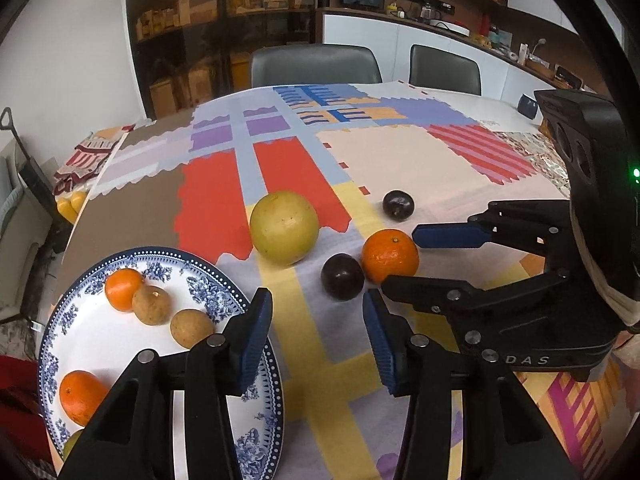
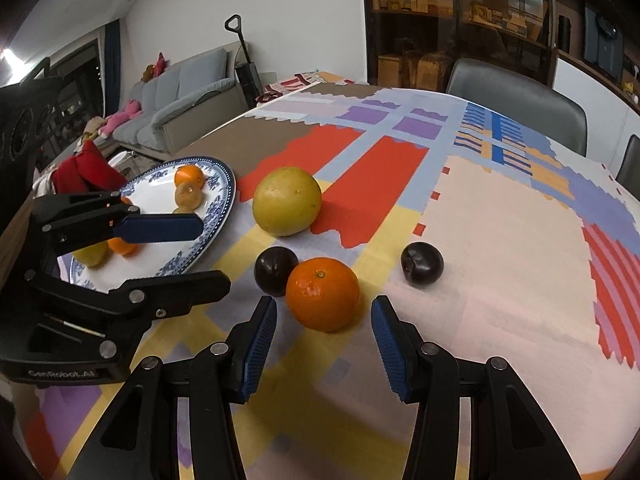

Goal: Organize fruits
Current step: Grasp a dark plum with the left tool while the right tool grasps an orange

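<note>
An orange lies on the patterned tablecloth just ahead of my open right gripper, partly between its fingertips. It also shows in the left wrist view, where the right gripper flanks it. A dark plum touches the orange's left; another plum lies to the right. A large yellow grapefruit sits behind. A blue-and-white plate holds oranges, brown fruits and a yellow-green fruit. My left gripper is open and empty over the plate's right rim.
Grey chairs stand behind the table's far edge. A dark cup sits at the far right. A folded cloth lies at the table's left edge. A sofa is beyond.
</note>
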